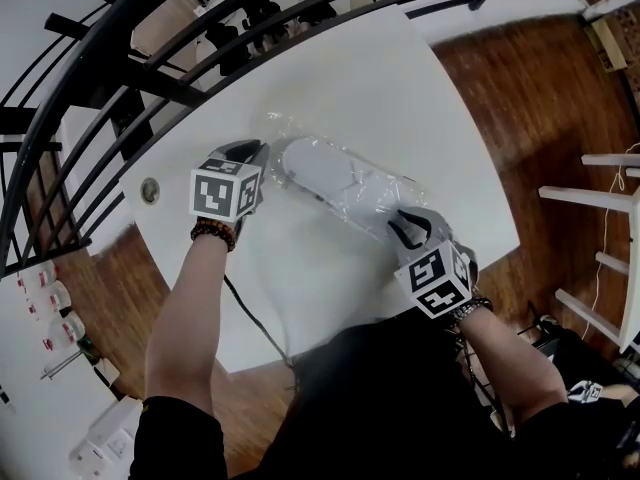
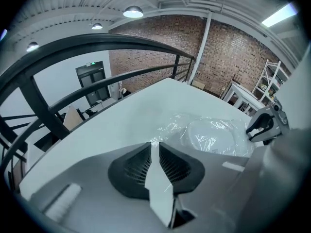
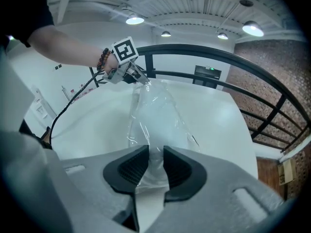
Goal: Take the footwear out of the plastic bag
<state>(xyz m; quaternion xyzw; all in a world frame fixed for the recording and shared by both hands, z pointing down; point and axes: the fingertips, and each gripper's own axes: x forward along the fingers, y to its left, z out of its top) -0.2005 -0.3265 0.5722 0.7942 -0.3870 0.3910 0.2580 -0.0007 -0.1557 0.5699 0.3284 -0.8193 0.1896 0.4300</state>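
Two grippers hold the plastic bag point(image 1: 372, 194) by opposite ends on the white table point(image 1: 400, 78): the left gripper point(image 1: 262, 158) pinches a corner of film between near-closed jaws, and the right gripper point(image 1: 398, 224) clamps the bunched other end. The white shoe point(image 1: 315, 168) lies inside the bag, its detail lost behind crinkled film. Square black-and-white markers show on the cubes point(image 1: 226, 190)

1 bag point(image 1: 388, 202) w/ 1 shoe point(image 1: 315, 168) – 1 table point(image 1: 400, 88)

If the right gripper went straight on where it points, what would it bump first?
The plastic bag: it sits right between the jaws of the right gripper. Just past that, it would probably meet the white shoe inside the bag.
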